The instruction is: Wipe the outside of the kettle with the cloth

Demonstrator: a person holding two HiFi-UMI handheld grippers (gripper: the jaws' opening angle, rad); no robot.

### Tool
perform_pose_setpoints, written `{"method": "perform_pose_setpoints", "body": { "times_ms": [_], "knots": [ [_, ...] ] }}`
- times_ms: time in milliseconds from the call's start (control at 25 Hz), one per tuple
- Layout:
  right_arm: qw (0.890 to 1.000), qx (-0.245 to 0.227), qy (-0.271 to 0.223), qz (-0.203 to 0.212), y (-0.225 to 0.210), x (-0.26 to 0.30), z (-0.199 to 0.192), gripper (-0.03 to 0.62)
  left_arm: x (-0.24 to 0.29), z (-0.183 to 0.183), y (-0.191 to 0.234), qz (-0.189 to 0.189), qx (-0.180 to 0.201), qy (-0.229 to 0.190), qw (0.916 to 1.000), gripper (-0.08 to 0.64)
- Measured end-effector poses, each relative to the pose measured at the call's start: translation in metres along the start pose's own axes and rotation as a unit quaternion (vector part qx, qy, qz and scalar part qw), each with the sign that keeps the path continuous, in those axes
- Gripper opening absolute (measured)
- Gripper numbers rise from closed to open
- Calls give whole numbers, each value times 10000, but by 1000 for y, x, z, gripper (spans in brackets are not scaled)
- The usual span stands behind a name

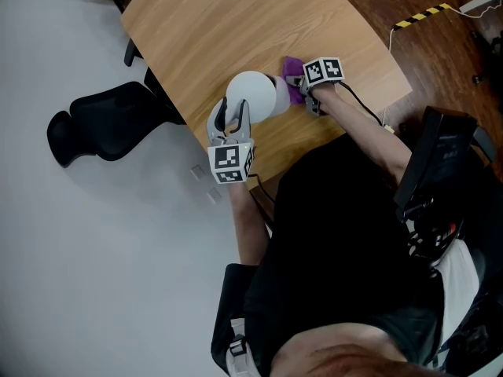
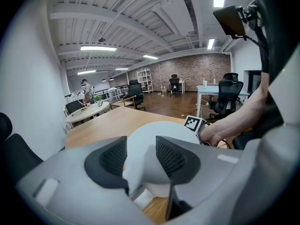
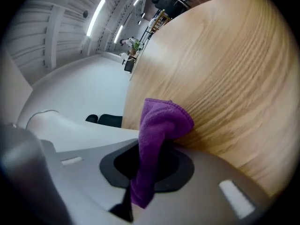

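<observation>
A white kettle (image 1: 255, 94) stands near the front edge of the wooden table (image 1: 236, 22). My left gripper (image 1: 233, 118) reaches it from the near side. In the left gripper view the jaws (image 2: 140, 159) are shut on the kettle's white handle (image 2: 140, 170), with the rounded body (image 2: 159, 135) behind. My right gripper (image 1: 305, 89) is just right of the kettle, shut on a purple cloth (image 1: 292, 72). In the right gripper view the cloth (image 3: 161, 121) hangs folded from between the jaws (image 3: 150, 165), its top bunched just above the tabletop (image 3: 225, 78).
A black office chair (image 1: 102, 120) stands on the grey floor left of the table. Another black chair (image 1: 448, 163) is at my right, beside a cable (image 1: 369, 108). Yellow-black tape (image 1: 424, 14) marks the wood floor. A round table (image 2: 89, 112) and more chairs stand far off.
</observation>
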State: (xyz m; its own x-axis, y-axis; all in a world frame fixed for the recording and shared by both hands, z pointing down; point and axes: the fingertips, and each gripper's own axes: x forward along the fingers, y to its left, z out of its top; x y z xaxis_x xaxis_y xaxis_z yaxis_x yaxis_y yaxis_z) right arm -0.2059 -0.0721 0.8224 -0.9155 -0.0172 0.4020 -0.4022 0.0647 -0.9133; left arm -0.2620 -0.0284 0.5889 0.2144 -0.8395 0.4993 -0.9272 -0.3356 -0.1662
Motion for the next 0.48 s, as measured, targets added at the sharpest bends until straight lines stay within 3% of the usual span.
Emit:
{"method": "perform_pose_setpoints", "body": {
  "times_ms": [160, 360, 480],
  "knots": [
    [9990, -329, 235, -196, -2, 6, -3, 55, -1, -2, 5, -243, 184, -111, 9995, 58],
    [9989, -366, 270, -85, -2, 13, -19, 54, 1, -6, 23, -1021, 609, -393, 9921, 75],
    [9988, -328, 348, 116, -2, 24, -35, 54, 5, -7, 51, -1145, 408, -501, 9913, 43]
  ]
}}
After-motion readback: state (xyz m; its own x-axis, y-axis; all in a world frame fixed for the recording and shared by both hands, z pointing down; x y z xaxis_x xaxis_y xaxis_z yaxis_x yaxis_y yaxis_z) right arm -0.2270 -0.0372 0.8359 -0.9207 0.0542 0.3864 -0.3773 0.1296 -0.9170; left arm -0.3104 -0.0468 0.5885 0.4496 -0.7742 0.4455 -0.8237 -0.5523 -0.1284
